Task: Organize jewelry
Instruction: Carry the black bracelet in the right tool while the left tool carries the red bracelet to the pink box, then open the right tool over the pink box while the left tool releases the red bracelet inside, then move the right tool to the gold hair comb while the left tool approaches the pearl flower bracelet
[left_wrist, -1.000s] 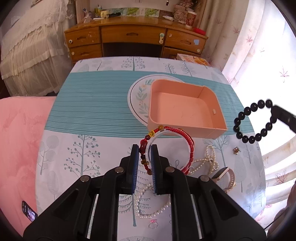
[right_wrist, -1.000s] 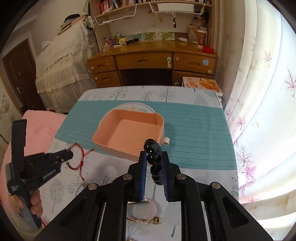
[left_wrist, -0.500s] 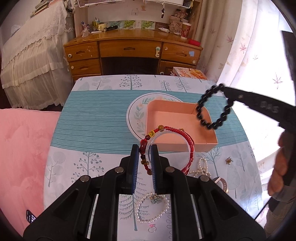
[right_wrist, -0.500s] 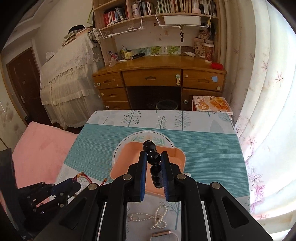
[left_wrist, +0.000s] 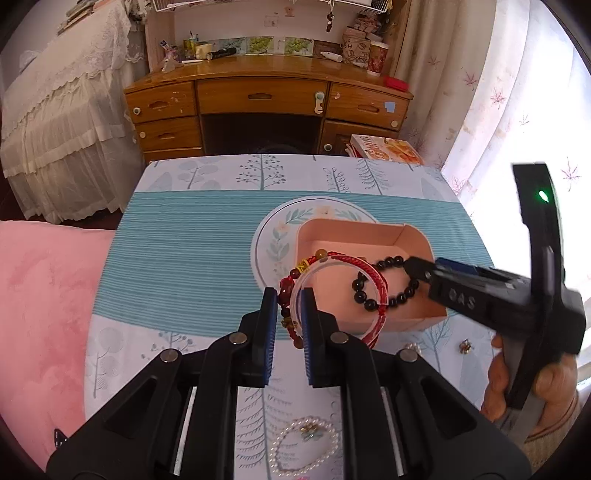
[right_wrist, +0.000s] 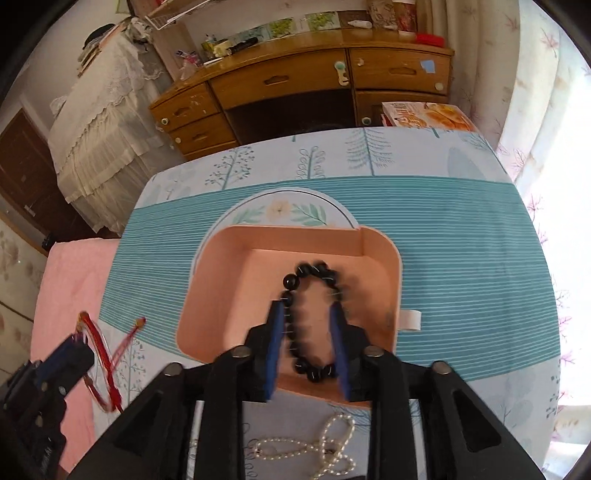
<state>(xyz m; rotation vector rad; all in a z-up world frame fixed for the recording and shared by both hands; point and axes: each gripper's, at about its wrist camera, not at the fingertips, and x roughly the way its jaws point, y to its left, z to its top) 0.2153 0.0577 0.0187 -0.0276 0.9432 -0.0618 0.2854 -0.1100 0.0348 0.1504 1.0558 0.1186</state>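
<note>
My left gripper (left_wrist: 289, 301) is shut on a red cord bracelet (left_wrist: 369, 291) with red and gold beads, held just short of the pink tray's near-left corner. The pink tray (right_wrist: 229, 266) sits on the table's round floral print. My right gripper (right_wrist: 308, 317) is over the tray with its jaws spread. The black bead bracelet (right_wrist: 314, 321) lies between the blue pads, blurred, over the tray floor. In the left wrist view the right gripper (left_wrist: 413, 264) reaches in from the right with the black bracelet (left_wrist: 384, 284) at its tip.
A pearl strand (right_wrist: 325, 443) lies on the cloth in front of the tray. A pearl bracelet with a charm (left_wrist: 306, 443) and a small gold piece (left_wrist: 464, 345) lie near the front edge. A pink bed (left_wrist: 40, 314) is at the left, a wooden desk (left_wrist: 266, 99) beyond.
My right gripper came down over the tray and its jaws opened; the black bracelet now sits loose between them. My left gripper rose a little and still holds the red bracelet.
</note>
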